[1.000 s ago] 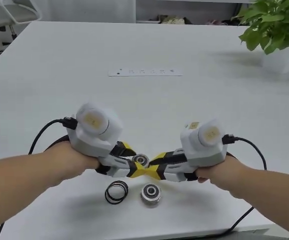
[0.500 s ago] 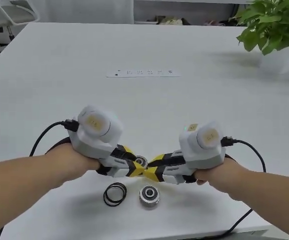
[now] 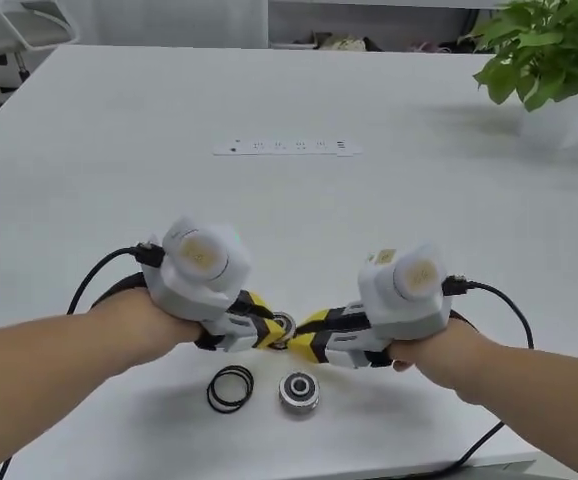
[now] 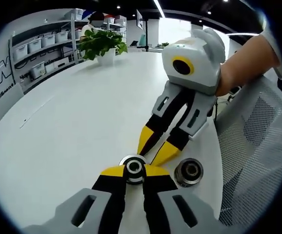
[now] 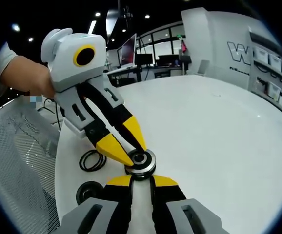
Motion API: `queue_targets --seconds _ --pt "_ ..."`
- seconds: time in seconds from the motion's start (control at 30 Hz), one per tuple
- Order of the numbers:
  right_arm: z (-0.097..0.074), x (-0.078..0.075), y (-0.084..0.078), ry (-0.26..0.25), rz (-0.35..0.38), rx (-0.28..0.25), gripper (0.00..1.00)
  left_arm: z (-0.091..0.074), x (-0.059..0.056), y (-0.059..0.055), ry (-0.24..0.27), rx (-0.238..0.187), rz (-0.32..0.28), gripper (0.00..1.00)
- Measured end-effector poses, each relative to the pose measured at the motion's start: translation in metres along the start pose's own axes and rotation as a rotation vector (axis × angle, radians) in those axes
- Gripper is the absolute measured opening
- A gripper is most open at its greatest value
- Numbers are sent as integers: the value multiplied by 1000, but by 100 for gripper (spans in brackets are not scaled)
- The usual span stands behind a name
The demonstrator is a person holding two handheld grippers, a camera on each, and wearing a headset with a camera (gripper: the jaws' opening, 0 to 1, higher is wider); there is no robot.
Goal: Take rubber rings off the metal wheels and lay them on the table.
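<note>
Head view showed both hand-held grippers low over the near edge of the white worktop (image 3: 299,215), tips meeting nose to nose. Left hand-held gripper (image 4: 133,171) was closed on a metal wheel (image 4: 133,167): in the left gripper view the wheel sat right between its two yellow tips, both tips touching it, held just above the worktop. Right hand-held gripper (image 5: 142,181) came in from the opposite side. Its jaws were close together with the tips right at the wheel's rim. Could not tell whether they pinched anything or only touched.

A second metal wheel (image 3: 299,391) lay flat on the worktop, just in front of the grippers on the person's side, touched by neither gripper. A small pile of black rubber rings (image 3: 230,387) lay on the worktop just left of it, close but apart from it. In the right gripper view the rings lay under the left gripper's jaws, and the second wheel nearer the camera.

Black cables (image 3: 99,275) ran from each gripper across the worktop. A potted plant (image 3: 549,50) stood at the far right corner, and a flat white strip (image 3: 286,147) lay mid-worktop, well apart from the work. A grey mesh chair (image 4: 260,146) was visible beside the worktop edge.
</note>
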State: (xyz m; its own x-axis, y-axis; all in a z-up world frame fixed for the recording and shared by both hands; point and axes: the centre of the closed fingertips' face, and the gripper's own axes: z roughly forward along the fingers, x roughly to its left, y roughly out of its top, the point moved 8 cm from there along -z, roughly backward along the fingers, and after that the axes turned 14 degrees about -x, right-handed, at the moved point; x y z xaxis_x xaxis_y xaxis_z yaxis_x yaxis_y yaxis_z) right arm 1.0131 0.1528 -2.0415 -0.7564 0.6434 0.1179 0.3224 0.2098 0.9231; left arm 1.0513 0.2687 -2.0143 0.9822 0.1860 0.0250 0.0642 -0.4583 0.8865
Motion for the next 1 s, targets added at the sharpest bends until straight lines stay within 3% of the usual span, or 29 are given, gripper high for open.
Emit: queue_targets --seconds 0.4,0.7,1.0 --pt "-2 1 -1 -11 -10 23 2 0 -1 -1 17 -9 -3 8" --pt "-5 -3 0 -35 115 -11 0 1 -2 -2 28 -11 2 8" --pt "-9 -3 1 -52 187 -42 0 0 -3 -2 35 -10 2 8"
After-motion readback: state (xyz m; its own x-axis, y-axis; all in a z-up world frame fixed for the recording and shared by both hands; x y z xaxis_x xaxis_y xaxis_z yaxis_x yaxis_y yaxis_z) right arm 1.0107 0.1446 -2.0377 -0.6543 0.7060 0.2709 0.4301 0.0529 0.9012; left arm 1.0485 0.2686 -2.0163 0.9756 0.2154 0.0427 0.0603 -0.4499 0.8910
